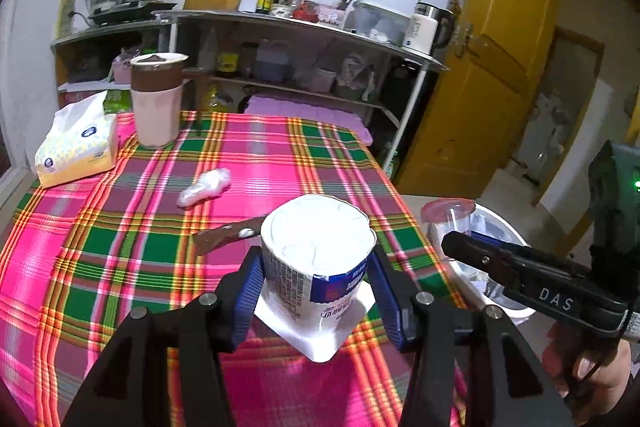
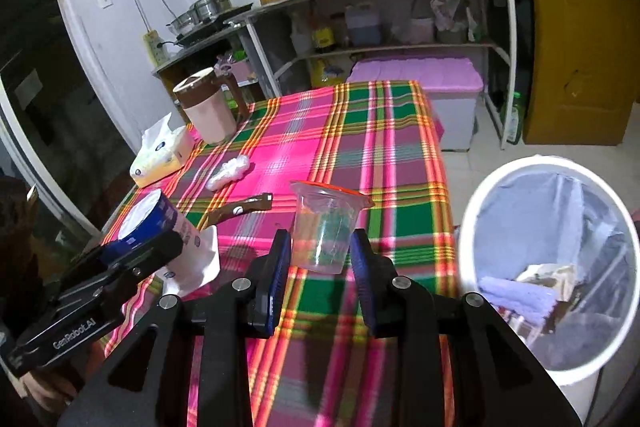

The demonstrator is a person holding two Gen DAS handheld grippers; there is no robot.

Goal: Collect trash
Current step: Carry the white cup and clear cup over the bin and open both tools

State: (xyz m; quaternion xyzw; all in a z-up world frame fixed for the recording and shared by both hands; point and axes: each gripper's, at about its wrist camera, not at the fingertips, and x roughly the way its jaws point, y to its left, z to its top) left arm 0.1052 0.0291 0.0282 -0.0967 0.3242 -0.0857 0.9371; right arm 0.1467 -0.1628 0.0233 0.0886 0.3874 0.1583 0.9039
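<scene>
My left gripper [image 1: 316, 267] is shut on a white yogurt cup [image 1: 316, 247] with a blue label, held above the plaid tablecloth [image 1: 120, 247]. In the right wrist view the same cup [image 2: 156, 219] shows at the left, with the left gripper [image 2: 172, 243] around it. My right gripper [image 2: 320, 239] is shut on a clear plastic cup [image 2: 324, 223] with an orange rim. The cup hangs over the table's right side, left of a white trash bin [image 2: 466, 251]. The left wrist view also shows the right gripper [image 1: 450, 245], the clear cup [image 1: 448, 219] and the bin [image 1: 500, 223].
On the cloth lie a crumpled clear plastic wad [image 2: 230, 171] and a brown strip [image 2: 240, 209]. A tissue pack [image 2: 160, 155] and a pink-and-brown jug [image 2: 208, 111] stand at the far left. The bin holds a liner and some rubbish. Shelves line the back wall.
</scene>
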